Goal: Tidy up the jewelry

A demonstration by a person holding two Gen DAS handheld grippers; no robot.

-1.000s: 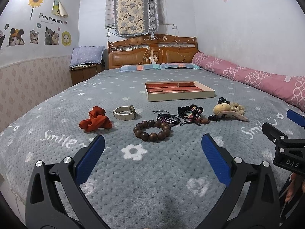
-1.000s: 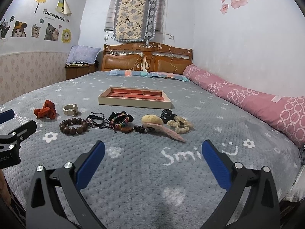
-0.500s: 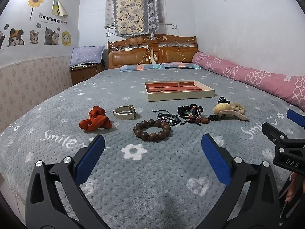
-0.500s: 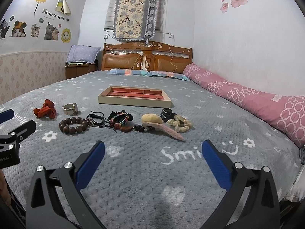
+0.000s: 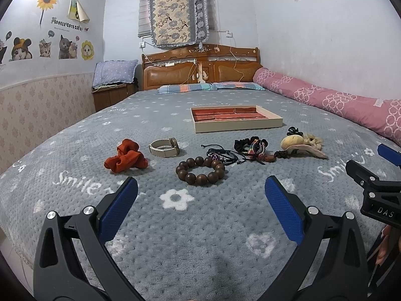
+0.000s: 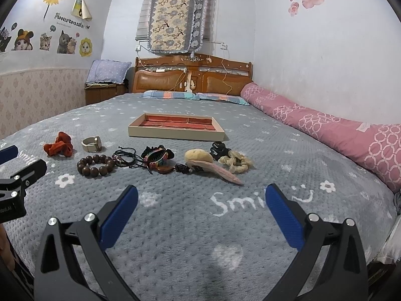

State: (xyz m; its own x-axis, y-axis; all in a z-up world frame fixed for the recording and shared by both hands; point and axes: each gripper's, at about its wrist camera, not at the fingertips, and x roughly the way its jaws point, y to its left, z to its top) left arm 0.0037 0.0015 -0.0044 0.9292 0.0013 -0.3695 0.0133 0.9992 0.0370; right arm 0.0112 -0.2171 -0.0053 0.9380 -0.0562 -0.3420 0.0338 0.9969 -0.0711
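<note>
I hold my left hand-held gripper (image 5: 200, 195) low over the grey bed (image 5: 200, 238), its blue fingers spread wide and empty. My right hand-held gripper (image 6: 201, 202) is equally wide, holding nothing. Across the middle of the frame the jewelry lies in a row: an orange scrunchie (image 5: 126, 156) at left, a cream watch (image 5: 164, 147), a wooden bead bracelet (image 5: 200, 170) just above my left fingers, cord bracelets (image 5: 222, 155), and a cream scrunchie (image 6: 235, 161) at right. The red-lined tray (image 5: 236, 118) sits beyond them, upper centre.
</note>
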